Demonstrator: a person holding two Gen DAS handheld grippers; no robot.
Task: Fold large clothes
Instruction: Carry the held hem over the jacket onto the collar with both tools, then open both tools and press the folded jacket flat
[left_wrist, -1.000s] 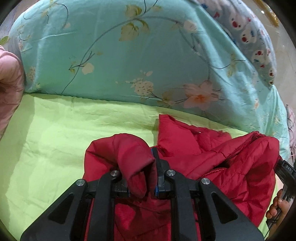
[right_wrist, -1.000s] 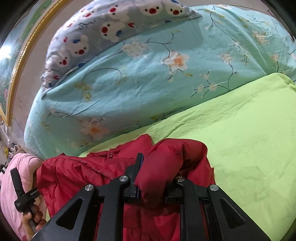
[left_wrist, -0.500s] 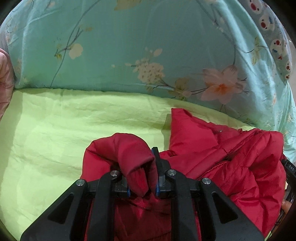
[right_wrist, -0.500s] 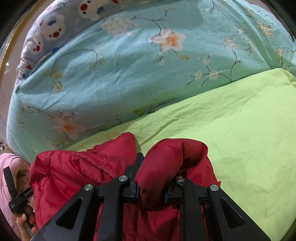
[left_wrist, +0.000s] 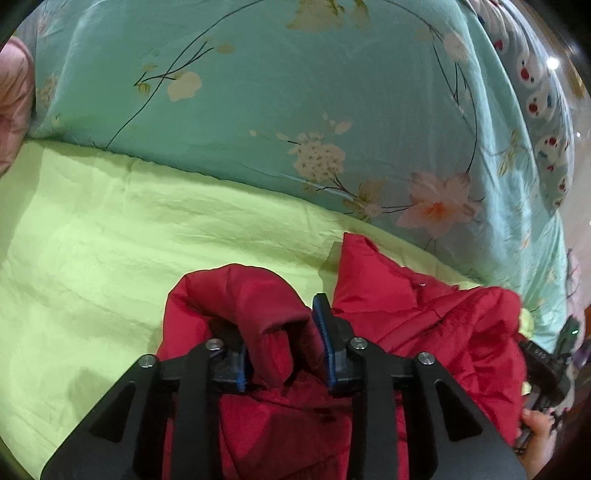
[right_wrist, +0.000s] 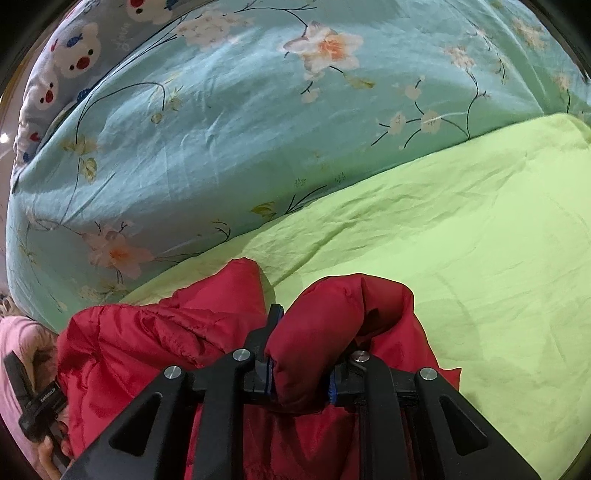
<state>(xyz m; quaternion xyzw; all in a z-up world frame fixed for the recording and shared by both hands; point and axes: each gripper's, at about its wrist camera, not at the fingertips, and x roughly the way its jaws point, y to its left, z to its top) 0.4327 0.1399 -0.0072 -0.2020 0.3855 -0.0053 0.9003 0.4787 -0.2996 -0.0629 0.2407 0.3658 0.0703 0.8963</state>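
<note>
Since a second ago my left gripper (left_wrist: 284, 349) and right gripper (right_wrist: 301, 365), jaws each clamped on a bunched edge of the red jacket (left_wrist: 424, 325), have advanced it over the green bed sheet (left_wrist: 129, 236) toward the floral quilt (left_wrist: 295, 96), so the fold is mid-carry.

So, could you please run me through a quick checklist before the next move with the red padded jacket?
1. Left gripper pinching a roll of the red padded jacket: ok.
2. Right gripper pinching its roll of jacket: ok.
3. Bare lime-green bedsheet ahead for laying the fold: ok.
4. Turquoise floral quilt apart from the jacket: ok.
5. Jacket smooth: not ok, bunched between the grippers.
6. Hem and sleeves aligned: cannot tell, hidden below.
</note>
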